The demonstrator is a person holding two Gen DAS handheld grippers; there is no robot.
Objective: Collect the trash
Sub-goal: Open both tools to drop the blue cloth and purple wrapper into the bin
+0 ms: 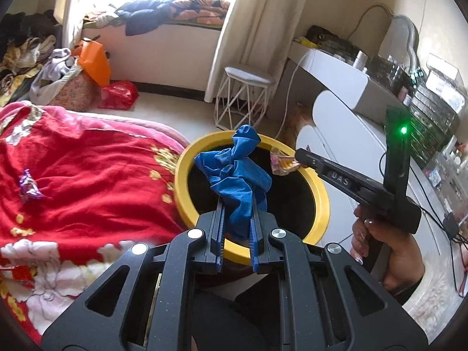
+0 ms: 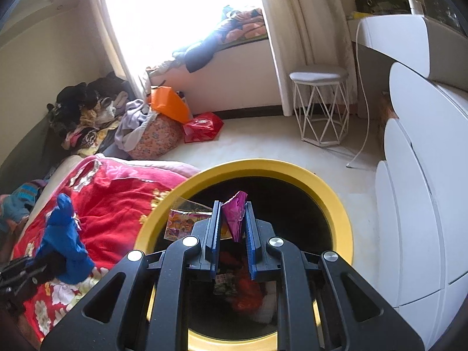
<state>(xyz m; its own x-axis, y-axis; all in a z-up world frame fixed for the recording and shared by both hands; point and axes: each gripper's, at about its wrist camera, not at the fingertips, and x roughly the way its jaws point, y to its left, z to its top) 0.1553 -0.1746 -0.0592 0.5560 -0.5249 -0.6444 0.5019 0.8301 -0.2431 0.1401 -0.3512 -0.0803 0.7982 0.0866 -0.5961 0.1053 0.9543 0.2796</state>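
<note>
**Sunlit, cluttered bedroom**

Bright daylight pours through a window (image 2: pixel 163 5) framed by cream curtains (image 2: pixel 295 14), above a window seat (image 1: pixel 175 26) heaped with bedding. The floor (image 2: pixel 263 143) is pale. A white wire-legged stool (image 2: pixel 320 105) stands beside a white dresser (image 2: pixel 415 175). A red floral blanket (image 1: pixel 87 181) covers the bed; clothes and bags pile against the wall.

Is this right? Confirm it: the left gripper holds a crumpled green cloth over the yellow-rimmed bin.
Not quite. The cloth is blue, not green, as the left wrist view shows. The rest stands: the left gripper is clamped on it over the yellow-rimmed bin.
</note>
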